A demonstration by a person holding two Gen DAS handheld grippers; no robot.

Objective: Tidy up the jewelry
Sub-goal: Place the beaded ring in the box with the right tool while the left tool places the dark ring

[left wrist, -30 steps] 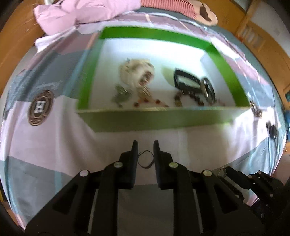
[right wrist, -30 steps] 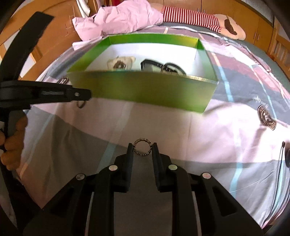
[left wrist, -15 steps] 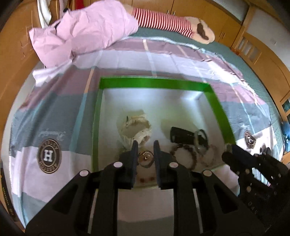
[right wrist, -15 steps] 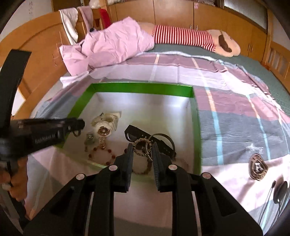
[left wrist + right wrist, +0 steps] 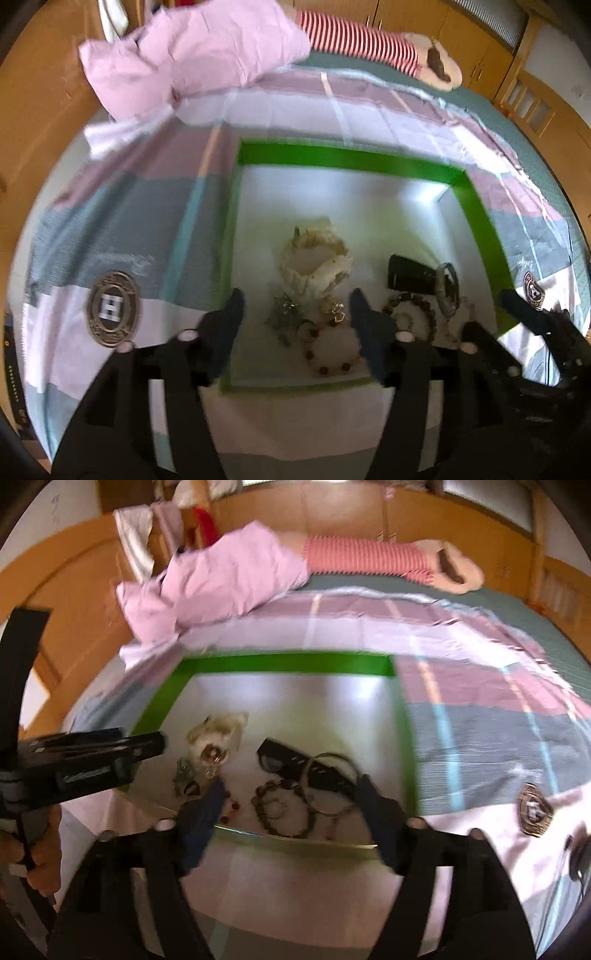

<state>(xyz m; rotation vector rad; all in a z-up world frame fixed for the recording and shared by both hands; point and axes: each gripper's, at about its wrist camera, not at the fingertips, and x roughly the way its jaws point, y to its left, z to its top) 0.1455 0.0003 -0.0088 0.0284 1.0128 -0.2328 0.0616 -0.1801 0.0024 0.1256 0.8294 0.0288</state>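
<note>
Bed [image 5: 280, 110], one green box [image 5: 347, 158], two open claws [image 5: 297, 308]

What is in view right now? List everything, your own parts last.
box: 1, green rim, white inside, on the bedspread
white watch: 1, cream, in the box
black watch: 1, in the box
bead bracelets: several, brown and red, front of the box
brooch: 1, silver, in the box
blanket: 1, pink, far end of the bed
bedspread: 1, pink and grey
left gripper: 1, black, open, above the box
right gripper: 1, black, open, above the box
</note>
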